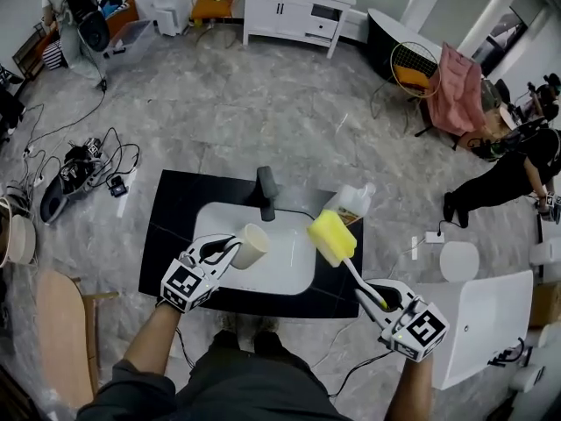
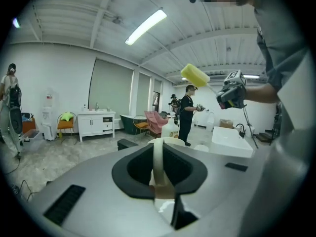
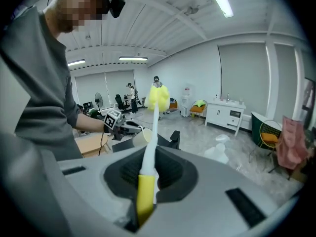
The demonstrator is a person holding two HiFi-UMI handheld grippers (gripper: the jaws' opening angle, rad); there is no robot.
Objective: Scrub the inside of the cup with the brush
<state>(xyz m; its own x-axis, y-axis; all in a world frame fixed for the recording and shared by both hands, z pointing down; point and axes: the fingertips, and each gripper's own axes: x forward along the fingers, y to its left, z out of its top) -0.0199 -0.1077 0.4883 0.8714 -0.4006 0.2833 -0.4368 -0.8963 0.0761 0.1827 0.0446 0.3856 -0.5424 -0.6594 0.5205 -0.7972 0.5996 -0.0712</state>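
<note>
Yellow sponge head of the brush [image 1: 332, 238] stands clear of the cup [image 1: 252, 245], both held above the white basin [image 1: 289, 279] in the black desk [image 1: 171, 226]. Left claw [image 1: 231, 247] is narrowed onto the cup's wall, pinching it at the rim; right claw [image 1: 372, 291] is clamped on the brush handle. Judgement: scrubbing not yet begun. Recommended: face the cup mouth toward the head, enter straight along its axis, keep off the pinching jaw, then twist against the inner wall with modest pressure.
</note>
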